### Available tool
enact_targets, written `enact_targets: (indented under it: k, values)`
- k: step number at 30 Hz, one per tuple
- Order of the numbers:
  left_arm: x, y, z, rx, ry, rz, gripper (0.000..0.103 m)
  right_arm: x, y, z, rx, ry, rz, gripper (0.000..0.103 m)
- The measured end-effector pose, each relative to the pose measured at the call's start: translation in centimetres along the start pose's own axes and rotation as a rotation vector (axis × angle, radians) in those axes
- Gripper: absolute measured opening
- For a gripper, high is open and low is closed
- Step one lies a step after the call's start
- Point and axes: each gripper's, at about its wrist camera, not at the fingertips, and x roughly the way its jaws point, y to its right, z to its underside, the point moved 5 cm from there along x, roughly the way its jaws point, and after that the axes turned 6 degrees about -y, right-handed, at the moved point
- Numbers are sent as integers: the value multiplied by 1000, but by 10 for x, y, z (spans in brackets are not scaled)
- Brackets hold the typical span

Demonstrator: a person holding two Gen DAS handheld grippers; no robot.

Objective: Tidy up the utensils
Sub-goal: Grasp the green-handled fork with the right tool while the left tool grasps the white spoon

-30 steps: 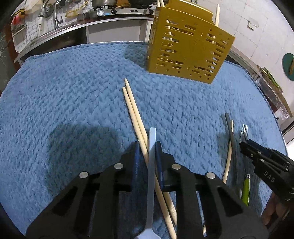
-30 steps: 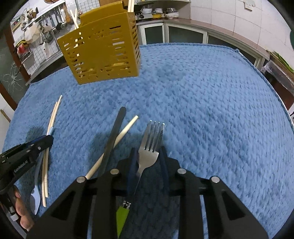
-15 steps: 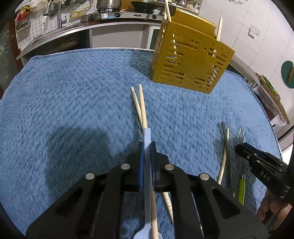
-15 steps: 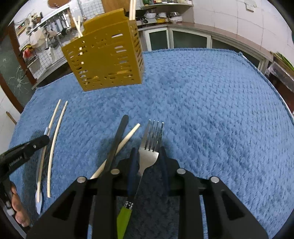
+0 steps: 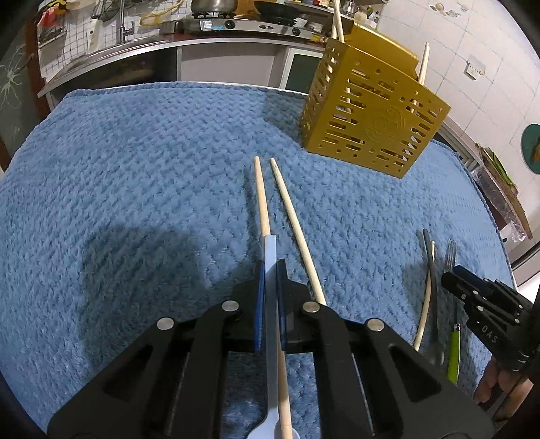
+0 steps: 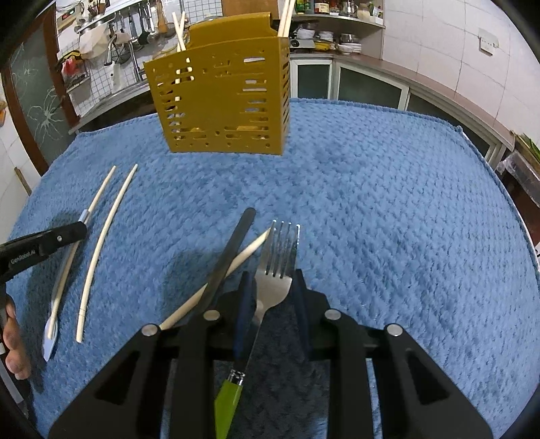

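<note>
My left gripper (image 5: 270, 266) is shut on the handle of a pale blue spoon (image 5: 270, 250) that lies along two wooden chopsticks (image 5: 293, 216) on the blue towel (image 5: 135, 189). The spoon also shows in the right wrist view (image 6: 59, 293). My right gripper (image 6: 271, 280) is open around a green-handled fork (image 6: 276, 260) lying flat between its fingers. A dark utensil (image 6: 229, 253) and another chopstick (image 6: 219, 283) cross just left of the fork. The yellow slotted utensil holder (image 6: 222, 101) stands at the back with chopsticks in it; it also shows in the left wrist view (image 5: 371, 114).
The towel (image 6: 388, 209) covers the whole tabletop. A kitchen counter with a stove (image 5: 216, 23) and sink runs behind the table. Cabinets (image 6: 364, 87) and a tiled wall stand at the back right.
My left gripper closed on the spoon handle and lifted its view; one chopstick now lies apart from the other. The right gripper stayed open around the fork, slightly raised.
</note>
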Motion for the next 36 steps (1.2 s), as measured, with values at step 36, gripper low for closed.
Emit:
enact_targets:
  k: [36]
  values:
    - [3, -15, 4, 13, -83, -45, 6, 1, -11, 13, 45, -153, 56, 10]
